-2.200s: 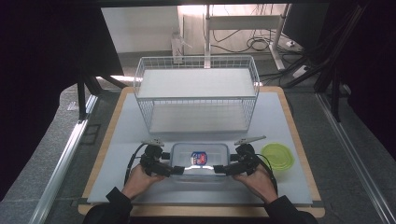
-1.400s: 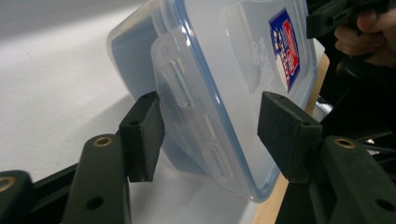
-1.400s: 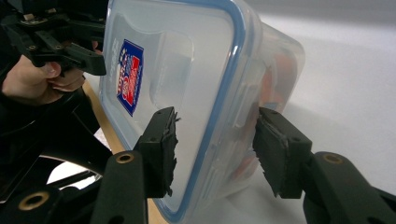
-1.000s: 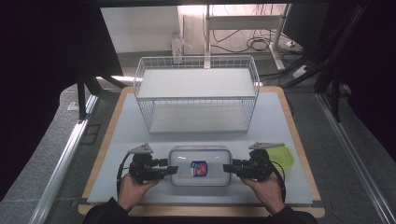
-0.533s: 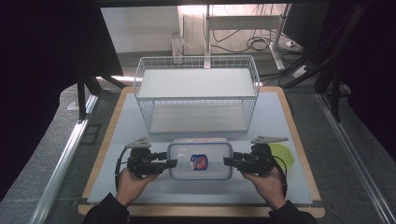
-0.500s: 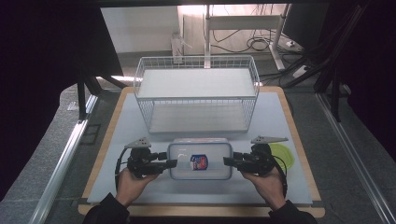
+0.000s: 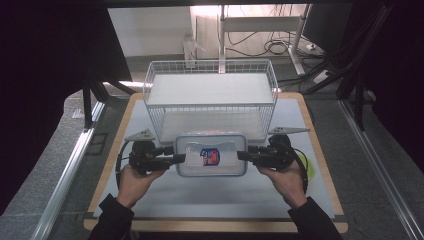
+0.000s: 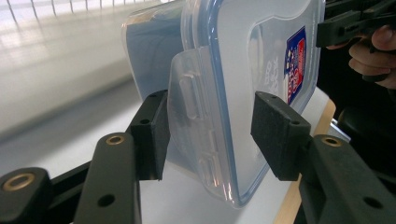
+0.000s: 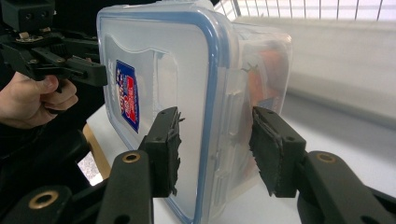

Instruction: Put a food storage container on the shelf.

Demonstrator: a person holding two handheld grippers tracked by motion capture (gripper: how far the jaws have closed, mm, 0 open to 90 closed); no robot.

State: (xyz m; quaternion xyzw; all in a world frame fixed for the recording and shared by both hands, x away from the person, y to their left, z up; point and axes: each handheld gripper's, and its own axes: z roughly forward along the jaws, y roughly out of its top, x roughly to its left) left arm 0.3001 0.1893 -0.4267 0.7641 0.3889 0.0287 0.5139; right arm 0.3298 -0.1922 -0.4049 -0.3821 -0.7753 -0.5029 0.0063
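A clear plastic food container [image 7: 210, 155] with a blue-rimmed lid and a red-and-blue sticker hangs above the white table mat, just in front of the wire basket [image 7: 210, 106]. My left gripper [image 7: 179, 158] is shut on its left end and my right gripper [image 7: 242, 155] on its right end. In the left gripper view the jaws of the left gripper [image 8: 208, 135] clamp the container [image 8: 261, 70] over a side latch. In the right gripper view the right gripper [image 9: 215, 149] pinches the container [image 9: 159, 60] by its lid edge and wall; something orange lies inside.
The white wire basket with a flat white floor stands at the back middle of the table. A yellow-green round lid [image 7: 309, 167] lies on the mat under my right hand. The wooden table edge [image 7: 215, 225] runs along the front.
Both grippers have lifted the container off the mat and carried it toward the basket, keeping their hold on its two ends.
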